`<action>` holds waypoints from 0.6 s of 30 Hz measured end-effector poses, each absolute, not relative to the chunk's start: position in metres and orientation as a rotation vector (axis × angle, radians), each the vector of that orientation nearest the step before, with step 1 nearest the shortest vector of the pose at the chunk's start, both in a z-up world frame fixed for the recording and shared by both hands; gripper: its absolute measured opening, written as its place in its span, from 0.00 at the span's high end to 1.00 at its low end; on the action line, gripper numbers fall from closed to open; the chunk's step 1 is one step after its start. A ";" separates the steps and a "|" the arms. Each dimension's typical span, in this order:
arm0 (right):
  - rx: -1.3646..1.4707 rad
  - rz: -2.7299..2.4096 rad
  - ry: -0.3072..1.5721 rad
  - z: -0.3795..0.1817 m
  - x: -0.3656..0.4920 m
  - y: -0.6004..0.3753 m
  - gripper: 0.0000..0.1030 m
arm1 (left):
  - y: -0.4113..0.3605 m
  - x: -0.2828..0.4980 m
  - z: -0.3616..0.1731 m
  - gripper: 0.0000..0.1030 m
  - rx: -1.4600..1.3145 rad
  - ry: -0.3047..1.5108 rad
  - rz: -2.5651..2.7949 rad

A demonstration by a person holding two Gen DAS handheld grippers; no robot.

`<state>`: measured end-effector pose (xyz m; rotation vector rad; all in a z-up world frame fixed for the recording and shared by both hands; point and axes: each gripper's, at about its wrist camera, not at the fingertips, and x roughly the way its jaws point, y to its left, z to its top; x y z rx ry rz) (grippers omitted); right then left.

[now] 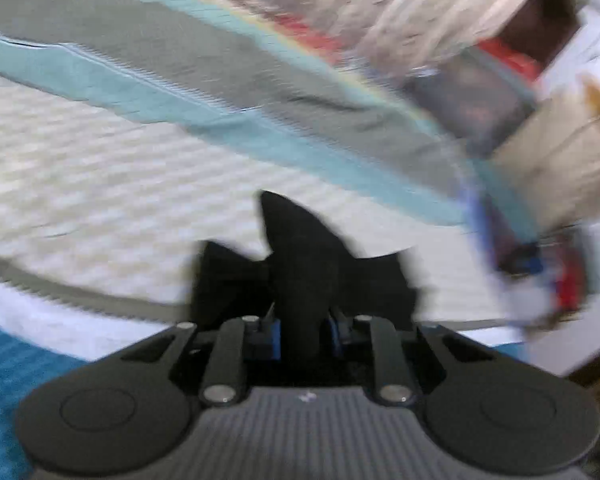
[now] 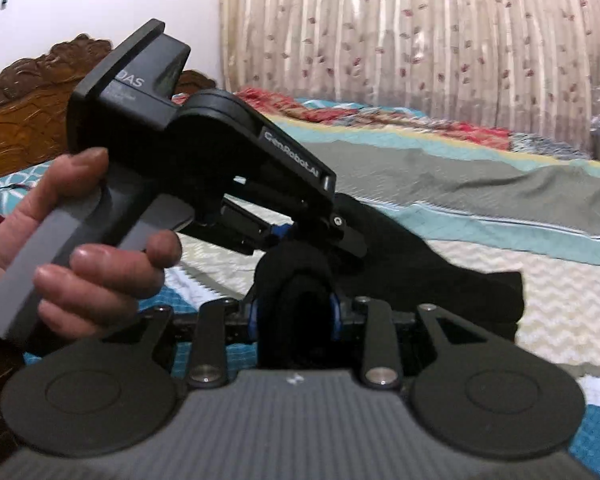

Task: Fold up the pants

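The black pants (image 2: 440,264) hang lifted over the bed, bunched between both grippers. My left gripper (image 1: 298,312) is shut on a fold of the black pants (image 1: 300,248), which hides its fingertips. In the right wrist view the left gripper (image 2: 340,236) is held by a hand (image 2: 80,240) and points down into the cloth. My right gripper (image 2: 296,316) is shut on a thick roll of the same pants just below it. The left wrist view is blurred by motion.
The bed has a cream zigzag quilt (image 2: 560,300), teal and grey bands (image 2: 500,184) and a red patterned cover (image 2: 340,112). A carved wooden headboard (image 2: 20,120) stands at the left, a floral curtain (image 2: 420,40) behind. Boxes and clutter (image 1: 540,160) stand beyond the bed.
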<state>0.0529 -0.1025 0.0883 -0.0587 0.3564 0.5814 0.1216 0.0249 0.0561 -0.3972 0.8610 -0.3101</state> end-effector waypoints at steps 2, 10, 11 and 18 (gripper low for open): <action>-0.048 0.651 0.427 0.075 0.061 -0.100 0.52 | 0.025 0.134 0.018 0.74 -0.384 0.988 -0.222; 0.183 0.580 0.442 0.074 0.049 -0.190 0.54 | 0.041 0.125 0.010 0.43 -0.493 0.980 -0.144; 0.211 0.529 0.445 0.074 0.052 -0.204 0.55 | 0.043 0.122 0.015 0.43 -0.499 0.959 -0.143; 0.333 0.471 0.605 0.040 0.072 -0.228 0.59 | 0.042 0.094 0.047 0.43 -0.475 0.872 -0.209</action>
